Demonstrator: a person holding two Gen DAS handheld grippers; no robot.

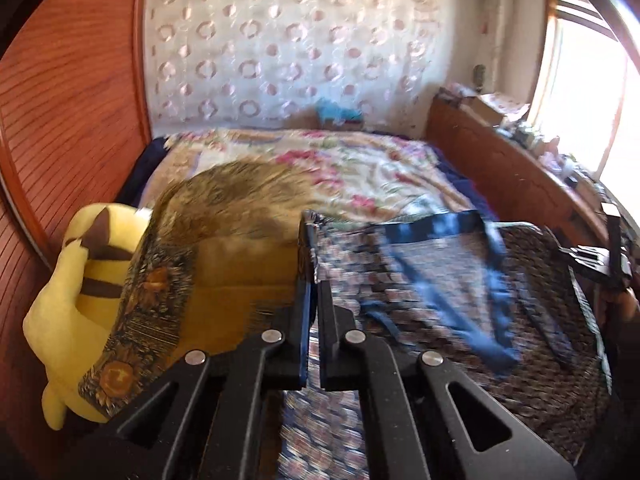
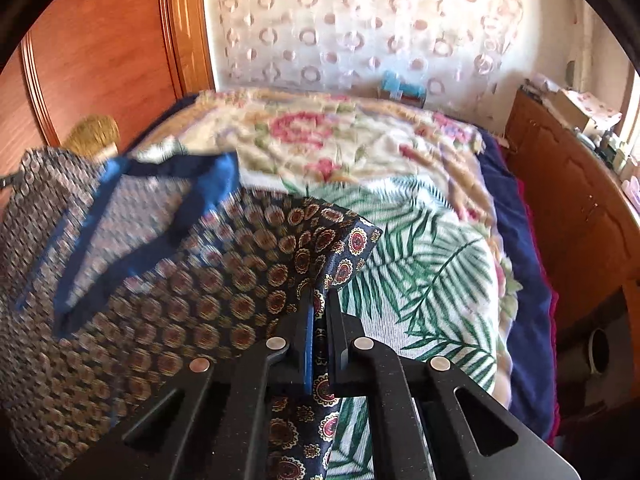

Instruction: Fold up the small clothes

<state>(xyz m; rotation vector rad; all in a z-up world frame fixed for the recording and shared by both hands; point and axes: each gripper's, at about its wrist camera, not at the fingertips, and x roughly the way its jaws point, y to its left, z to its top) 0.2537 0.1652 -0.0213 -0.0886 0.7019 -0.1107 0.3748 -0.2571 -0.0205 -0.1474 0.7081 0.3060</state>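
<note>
A dark blue patterned cloth with round medallions [image 1: 420, 292] [image 2: 192, 300] is held up off the bed between both grippers, blurred by motion. Its blue-trimmed inner part [image 1: 448, 276] [image 2: 136, 216] shows on top. My left gripper [image 1: 314, 248] is shut on the cloth's left corner. My right gripper [image 2: 320, 300] is shut on the cloth's right corner, which drapes down between the fingers. The other gripper [image 1: 592, 264] shows at the right edge of the left wrist view.
The bed has a floral blanket [image 1: 320, 168] [image 2: 320, 140] and a palm-leaf sheet [image 2: 432, 264]. A yellow plush toy [image 1: 80, 280] and a brown patterned pillow [image 1: 208, 248] lie at left. A wooden wardrobe [image 1: 60, 100] stands left, a wooden shelf [image 2: 568, 200] with clutter right.
</note>
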